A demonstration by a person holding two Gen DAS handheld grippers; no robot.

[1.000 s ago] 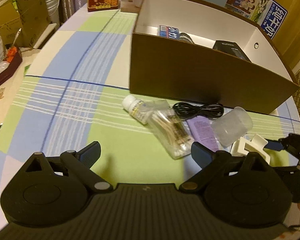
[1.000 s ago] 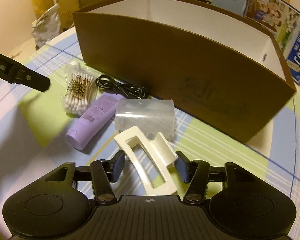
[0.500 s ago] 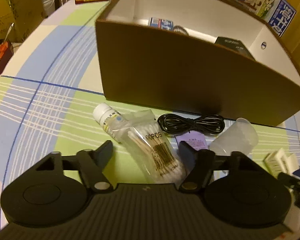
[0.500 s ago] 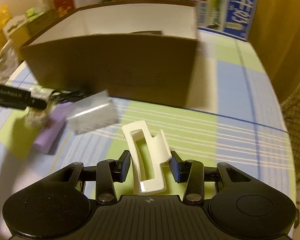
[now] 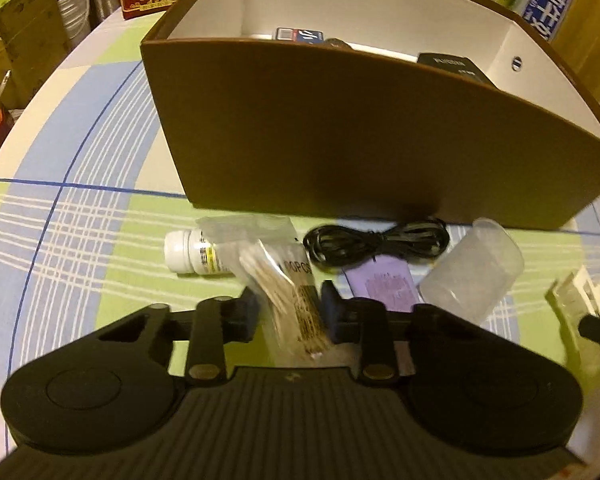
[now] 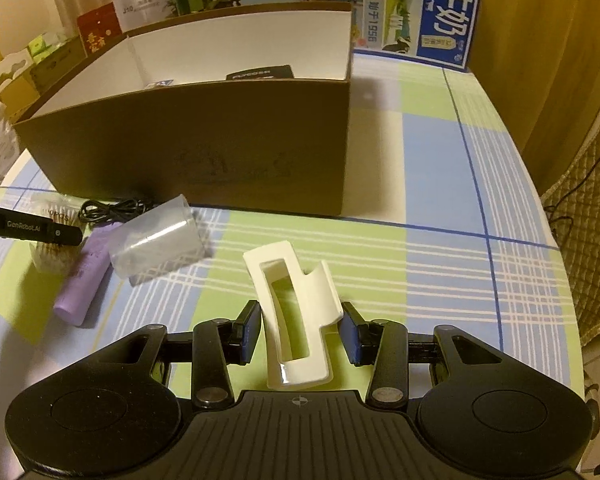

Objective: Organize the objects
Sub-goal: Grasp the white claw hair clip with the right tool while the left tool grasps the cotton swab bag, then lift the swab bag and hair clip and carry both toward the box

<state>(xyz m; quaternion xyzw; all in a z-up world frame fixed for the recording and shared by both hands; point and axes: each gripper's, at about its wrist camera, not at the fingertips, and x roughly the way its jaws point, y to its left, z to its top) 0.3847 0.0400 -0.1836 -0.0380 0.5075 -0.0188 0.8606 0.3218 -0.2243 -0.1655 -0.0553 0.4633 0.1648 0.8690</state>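
A brown cardboard box (image 5: 360, 140) with a white inside stands on the checked tablecloth and holds a few items. In front of it lie a clear bag of cotton swabs (image 5: 288, 280), a white bottle (image 5: 188, 256), a black cable (image 5: 376, 240), a purple tube (image 5: 384, 284) and a clear plastic cup (image 5: 472, 276). My left gripper (image 5: 290, 312) is shut on the swab bag, pinching its near end. My right gripper (image 6: 300, 330) is shut on a white hair claw clip (image 6: 296, 304), to the right of the cup (image 6: 156, 240) and in front of the box (image 6: 204, 136).
Cartons and a blue milk box (image 6: 444, 12) stand behind the cardboard box. Bare tablecloth (image 6: 440, 208) spreads to the right of the box, up to the table's right edge. More boxes and clutter (image 5: 24, 48) sit beyond the table on the left.
My left gripper moved forward onto the swab bag and its fingers closed on it. My right gripper swung right and back with the white clip held between its fingers.
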